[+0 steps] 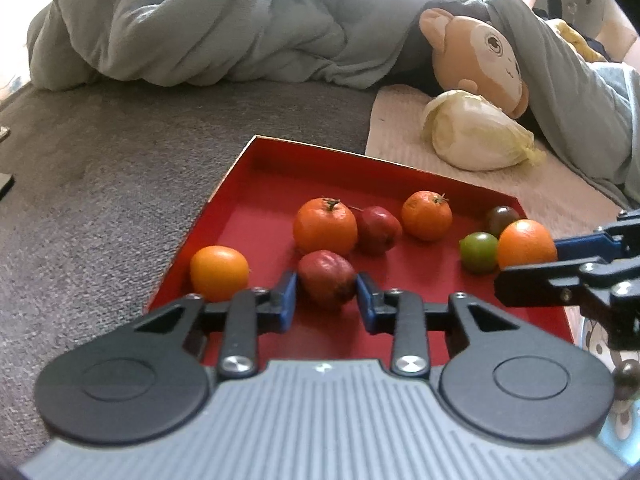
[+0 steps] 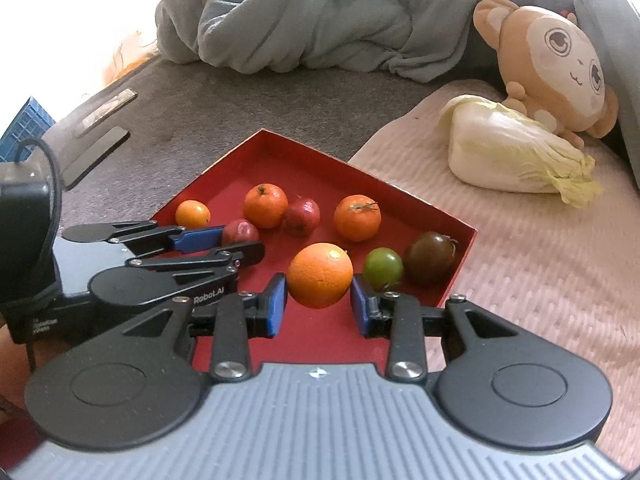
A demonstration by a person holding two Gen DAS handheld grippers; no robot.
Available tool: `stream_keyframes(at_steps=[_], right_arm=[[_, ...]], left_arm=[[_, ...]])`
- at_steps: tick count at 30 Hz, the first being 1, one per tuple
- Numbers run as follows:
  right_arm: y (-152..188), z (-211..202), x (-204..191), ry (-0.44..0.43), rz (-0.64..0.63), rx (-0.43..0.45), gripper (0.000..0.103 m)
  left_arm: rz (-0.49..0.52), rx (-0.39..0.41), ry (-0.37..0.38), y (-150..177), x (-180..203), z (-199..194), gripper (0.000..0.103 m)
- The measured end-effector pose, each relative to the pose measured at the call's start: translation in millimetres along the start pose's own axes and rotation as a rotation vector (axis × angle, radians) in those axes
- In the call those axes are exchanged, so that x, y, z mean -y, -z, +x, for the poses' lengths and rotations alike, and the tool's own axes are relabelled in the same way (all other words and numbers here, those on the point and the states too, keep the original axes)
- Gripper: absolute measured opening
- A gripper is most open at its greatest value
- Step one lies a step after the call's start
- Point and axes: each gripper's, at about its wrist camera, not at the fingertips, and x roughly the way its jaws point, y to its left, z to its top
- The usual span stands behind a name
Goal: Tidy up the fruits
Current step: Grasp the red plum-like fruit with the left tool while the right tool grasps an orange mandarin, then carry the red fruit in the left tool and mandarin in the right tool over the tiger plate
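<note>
A red tray holds oranges, red apples and tomatoes. My left gripper has its blue pads on both sides of a red apple, touching it; in the right wrist view this gripper sits at the left around the same apple. My right gripper has its pads beside a large orange with small gaps, so its hold is unclear. In the left wrist view it is at the right by that orange. A green tomato and a dark tomato lie next to the orange.
A napa cabbage and a monkey plush lie on a pale towel to the right. A grey-blue blanket is heaped behind. The tray rests on a grey bed cover. Flat dark items lie far left.
</note>
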Motion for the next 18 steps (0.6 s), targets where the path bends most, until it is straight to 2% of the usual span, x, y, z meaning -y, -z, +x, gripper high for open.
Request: stream_keyframes(at_steps=[8,12,18], right_arm=[[2.8,-15.0,-4.6,0.002,0.002,0.014,0.04],[7.7,-26.1,-9.2,0.003,0.003,0.016,0.04],[20.7,-42.1,-15.8,0.011,0.005,0.012,0.04]], left_arm=[[-0.013,0.008,-0.012,6.4,0.1,-7.7,0.035],[-0.05,-0.008,0.014,10.9,-4.2,-18.3,0.035],[-0.048,0.011,0.021,16.4,0.1,-35.8,0.034]])
